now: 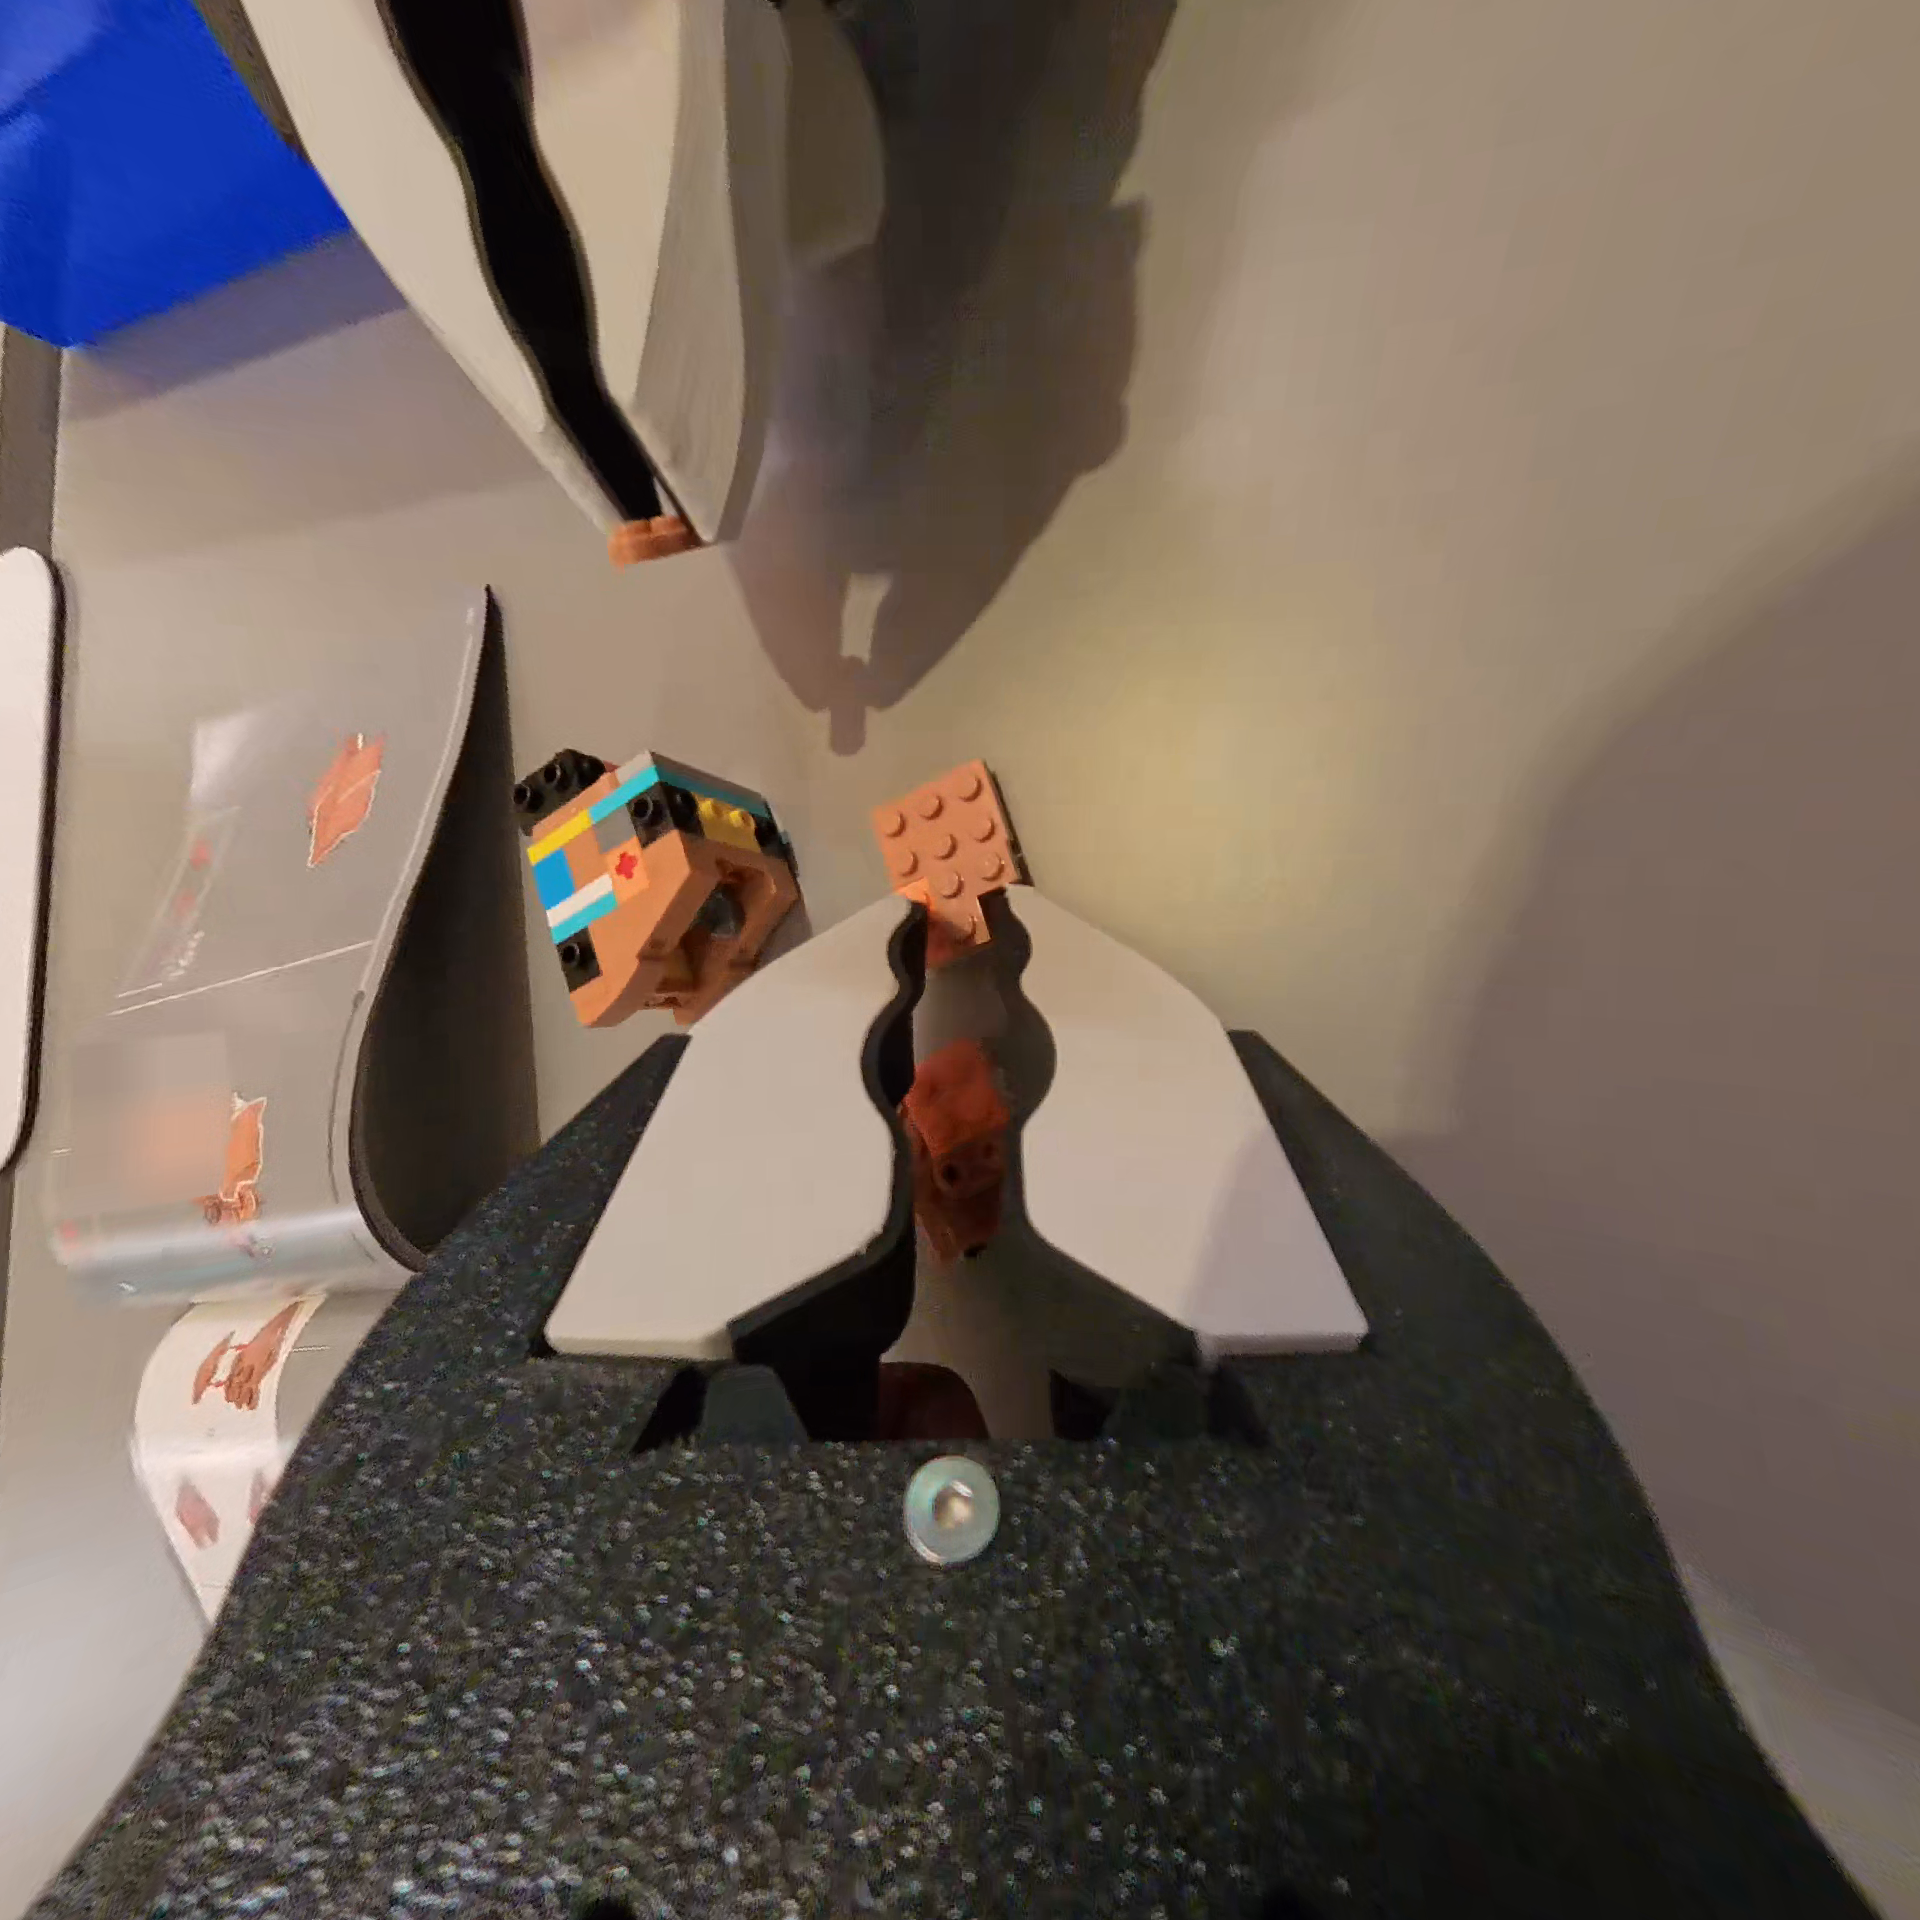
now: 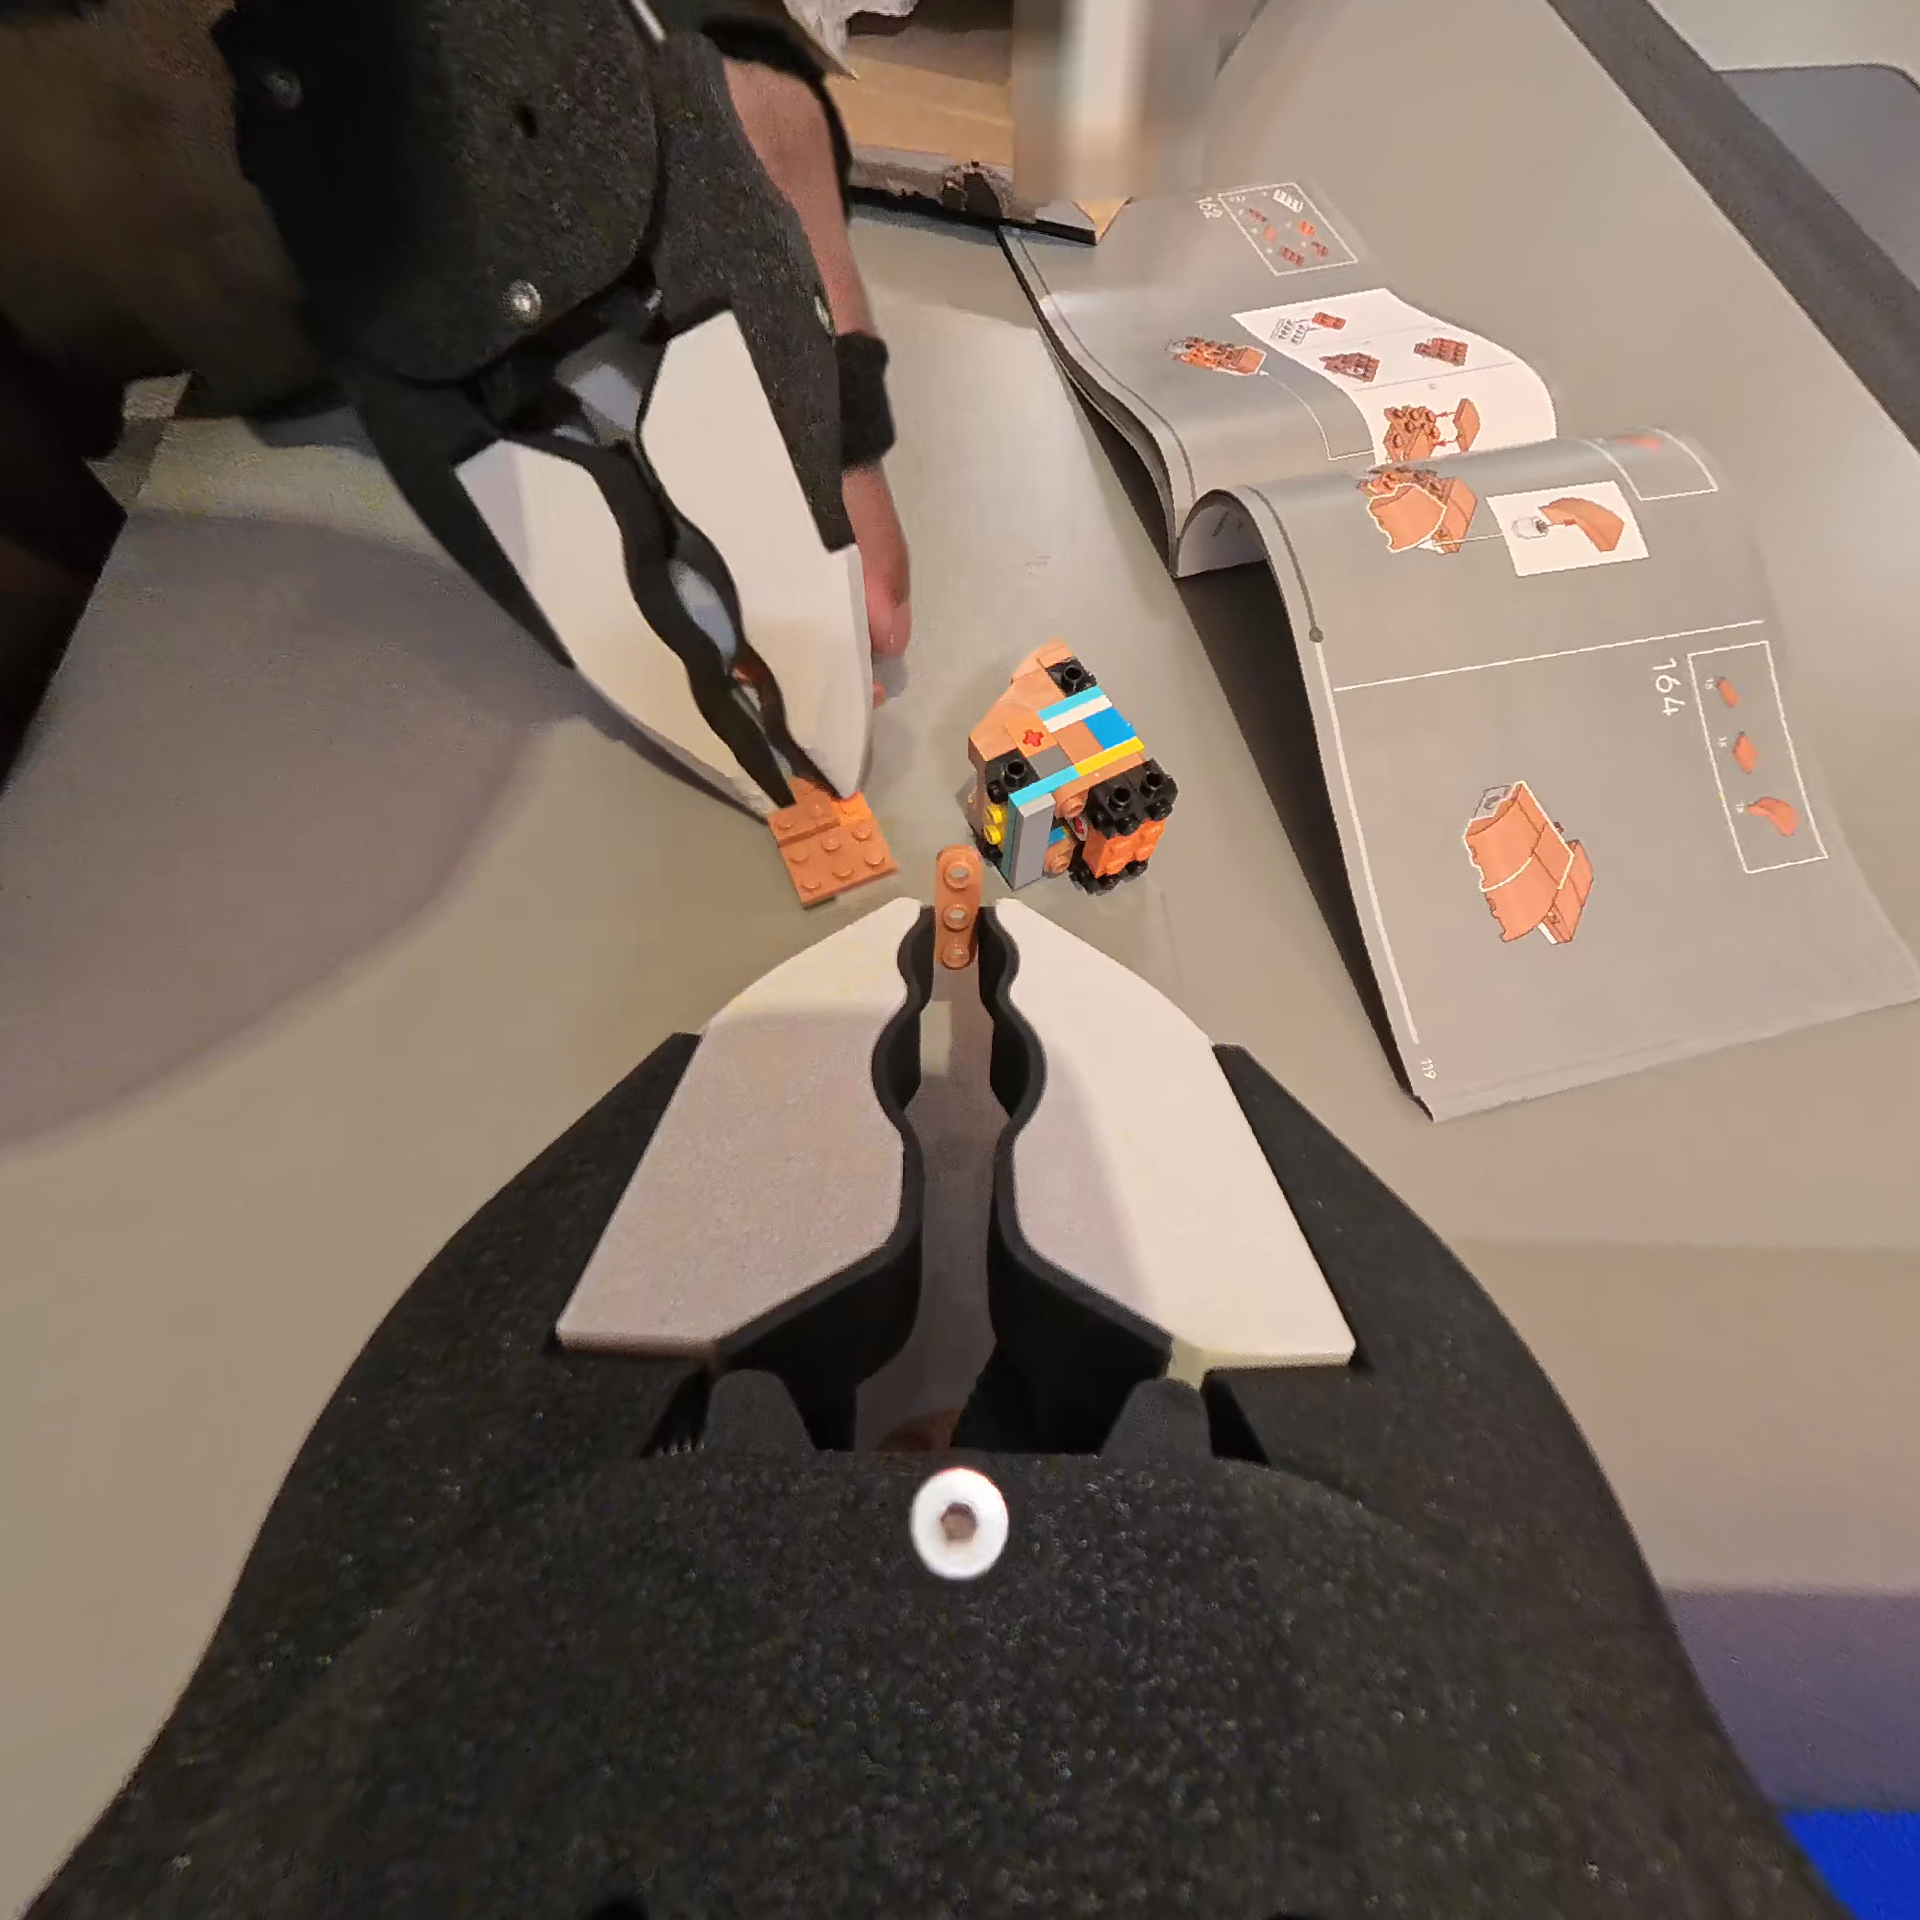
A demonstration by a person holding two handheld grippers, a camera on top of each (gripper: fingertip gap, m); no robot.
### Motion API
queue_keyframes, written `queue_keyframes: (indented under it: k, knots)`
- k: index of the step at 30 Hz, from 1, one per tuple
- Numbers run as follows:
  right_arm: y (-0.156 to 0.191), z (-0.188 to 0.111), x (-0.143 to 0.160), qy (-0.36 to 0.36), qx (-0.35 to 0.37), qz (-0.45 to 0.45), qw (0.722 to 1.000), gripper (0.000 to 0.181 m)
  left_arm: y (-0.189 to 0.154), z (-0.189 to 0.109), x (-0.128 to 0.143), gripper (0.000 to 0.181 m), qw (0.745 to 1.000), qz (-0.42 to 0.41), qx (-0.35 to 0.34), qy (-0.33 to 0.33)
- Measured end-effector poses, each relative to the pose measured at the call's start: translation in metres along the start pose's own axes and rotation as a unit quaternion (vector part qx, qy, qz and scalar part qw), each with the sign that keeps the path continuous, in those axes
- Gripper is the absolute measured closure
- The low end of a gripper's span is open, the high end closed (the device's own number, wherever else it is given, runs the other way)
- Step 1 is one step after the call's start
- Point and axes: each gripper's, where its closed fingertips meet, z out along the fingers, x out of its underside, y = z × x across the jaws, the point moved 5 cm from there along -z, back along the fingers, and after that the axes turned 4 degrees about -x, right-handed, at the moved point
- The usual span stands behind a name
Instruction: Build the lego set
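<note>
Grey surface, open manual at the right, part-built model sitting mid-scene. Left hand-held gripper is clamped on the orange plate, pinning one edge down. Right hand-held gripper is closed on a thin strip, just beside that plate. Looks like the strip goes on next: line up studs, press.

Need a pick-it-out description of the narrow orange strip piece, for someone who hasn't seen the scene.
Start at the open instruction booklet on the grey table; beside it sits a multicoloured block build. Just in front of that, the right gripper pinches a narrow orange strip. Unlike the square orange plate nearby, it is one stud wide and held off the table.
</note>
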Motion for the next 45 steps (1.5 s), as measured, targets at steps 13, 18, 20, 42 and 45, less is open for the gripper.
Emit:
queue_keyframes:
  k: [13,18,20,42,45]
  knots:
    - [0.002,0.003,0.002,0.003,-0.007,0.001,1.000,0.174,0.007,-0.007,-0.001,0.144,0.979,-0.202,0.009,-0.004]
    - [0.002,0.002,0.001,0.001,-0.007,0.000,1.000,0.174,0.005,0.001,0.002,0.146,0.982,-0.187,0.015,0.023]
    - [0.002,0.002,0.001,0.001,-0.007,0.000,1.000,0.174,0.005,0.002,0.003,0.149,0.982,-0.186,0.026,0.021]
    - [0.004,0.003,0.001,-0.001,-0.014,-0.004,1.000,0.174,0.010,0.003,0.005,0.145,0.983,-0.164,0.077,0.022]
    - [0.006,0.004,0.000,-0.001,-0.016,-0.007,1.000,0.174,0.008,0.005,0.002,0.156,0.984,-0.161,0.080,0.017]
